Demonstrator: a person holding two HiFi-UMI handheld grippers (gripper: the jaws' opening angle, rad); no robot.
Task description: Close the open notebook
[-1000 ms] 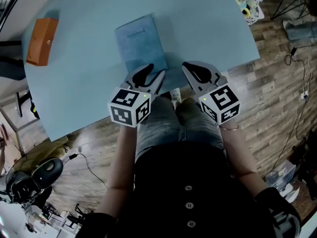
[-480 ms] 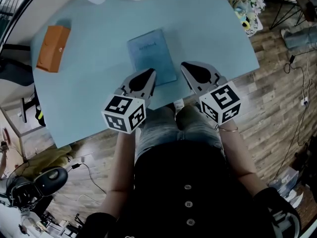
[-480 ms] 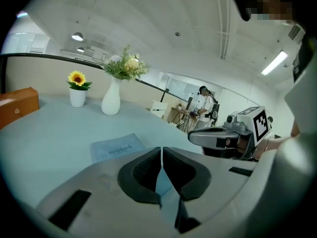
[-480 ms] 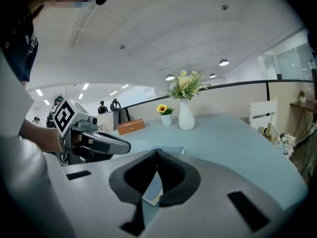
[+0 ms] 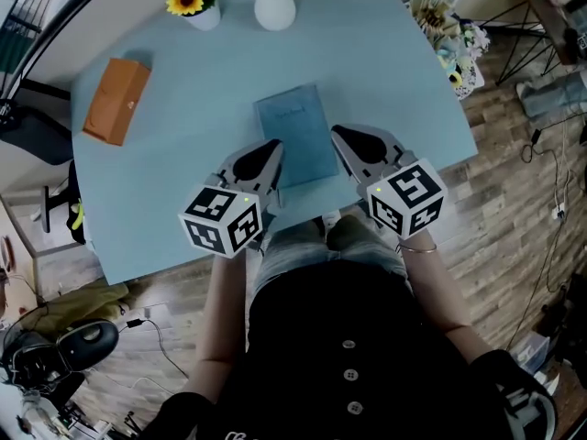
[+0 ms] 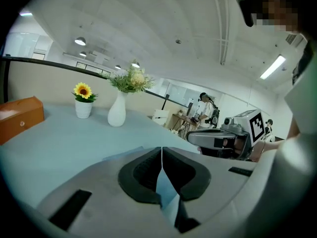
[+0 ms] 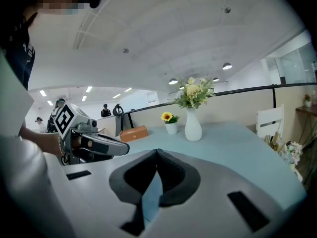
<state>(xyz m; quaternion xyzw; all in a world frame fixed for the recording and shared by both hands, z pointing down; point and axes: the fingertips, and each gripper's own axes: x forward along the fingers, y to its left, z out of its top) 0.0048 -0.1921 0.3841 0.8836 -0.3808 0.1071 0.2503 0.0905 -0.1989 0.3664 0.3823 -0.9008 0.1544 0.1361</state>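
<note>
The blue notebook (image 5: 295, 136) lies closed and flat on the light blue table (image 5: 183, 81), near its front edge. My left gripper (image 5: 273, 147) hovers just left of the notebook's near corner. Its jaws have just been closing and now meet, with nothing between them (image 6: 161, 150). My right gripper (image 5: 337, 134) hangs just right of the notebook, jaws also together and empty (image 7: 157, 152). Neither gripper touches the notebook. Each gripper shows in the other's view: the right gripper (image 6: 218, 140) and the left gripper (image 7: 99, 144).
An orange box (image 5: 116, 100) lies at the table's left. A white vase (image 5: 274, 5) and a small sunflower pot (image 5: 194, 3) stand at the far edge. A bunch of flowers (image 5: 449, 39) sits on the wooden floor to the right. The person's lap is below the grippers.
The left gripper's jaws stood apart over the notebook's near edge and have shut. Both grippers have lifted and now flank the notebook. The notebook stays closed.
</note>
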